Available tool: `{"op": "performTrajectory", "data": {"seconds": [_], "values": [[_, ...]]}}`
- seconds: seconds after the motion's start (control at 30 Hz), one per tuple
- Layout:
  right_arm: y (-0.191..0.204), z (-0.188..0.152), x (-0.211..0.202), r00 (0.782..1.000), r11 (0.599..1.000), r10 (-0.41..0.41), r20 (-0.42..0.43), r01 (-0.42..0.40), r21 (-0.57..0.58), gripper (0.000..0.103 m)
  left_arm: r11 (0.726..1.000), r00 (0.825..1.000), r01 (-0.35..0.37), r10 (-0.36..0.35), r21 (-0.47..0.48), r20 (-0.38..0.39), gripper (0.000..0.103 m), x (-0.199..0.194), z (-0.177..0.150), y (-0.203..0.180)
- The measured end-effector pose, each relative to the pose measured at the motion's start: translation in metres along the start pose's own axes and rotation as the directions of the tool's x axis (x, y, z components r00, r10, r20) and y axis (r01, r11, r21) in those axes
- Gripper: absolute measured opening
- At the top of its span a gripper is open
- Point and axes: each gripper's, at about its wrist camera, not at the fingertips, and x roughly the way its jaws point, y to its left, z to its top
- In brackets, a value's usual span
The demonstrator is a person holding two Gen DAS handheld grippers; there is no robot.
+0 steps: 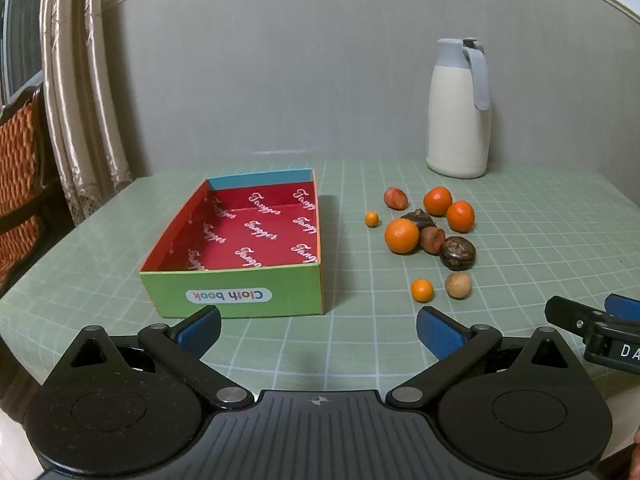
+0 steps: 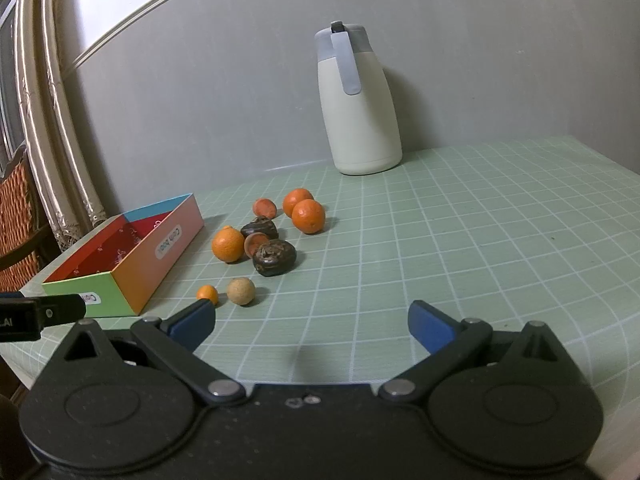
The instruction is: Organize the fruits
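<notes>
Fruit sits loose on the table, in a bunch just right of the box (image 1: 232, 236), toward the back edge but short of the jug (image 1: 460, 112). Three oranges (image 1: 401, 236), two tiny oranges (image 1: 421, 290), a pale round fruit (image 1: 458, 285), dark wrinkled ones (image 1: 457, 253) and reddish-brown ones (image 1: 395, 198).

Handling, my guess: all light, round, so they'll roll if nudged. Oranges are firm w/ slightly giving skin, so grip across the widest part, sides not top. Tiny oranges & pale fruit are smooth and small, prob. slip out unless pads close centred on them. Dark ones look lumpy, easier to bite. Middle ones touch each other, so take outliers first: nearest tiny orange and pale fruit stand apart.

Box is open-topped, nothing in it, near left side of table.

Left tool (image 1: 318, 330) is spread wide, holding nothing. Right tool (image 2: 310, 326) likewise wide open & bare, nearest the tiny orange.
</notes>
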Motion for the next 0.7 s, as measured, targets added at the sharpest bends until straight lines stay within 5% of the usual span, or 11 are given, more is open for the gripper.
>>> {"op": "performTrajectory", "data": {"seconds": [0.7], "values": [[-0.0019,0.0007,-0.0007,1.0,1.0,-0.006,0.0,0.006,0.011,0.103,0.999,0.999,0.001,-0.003,0.052,0.032,0.103,-0.0065,0.0032,-0.0042]]}}
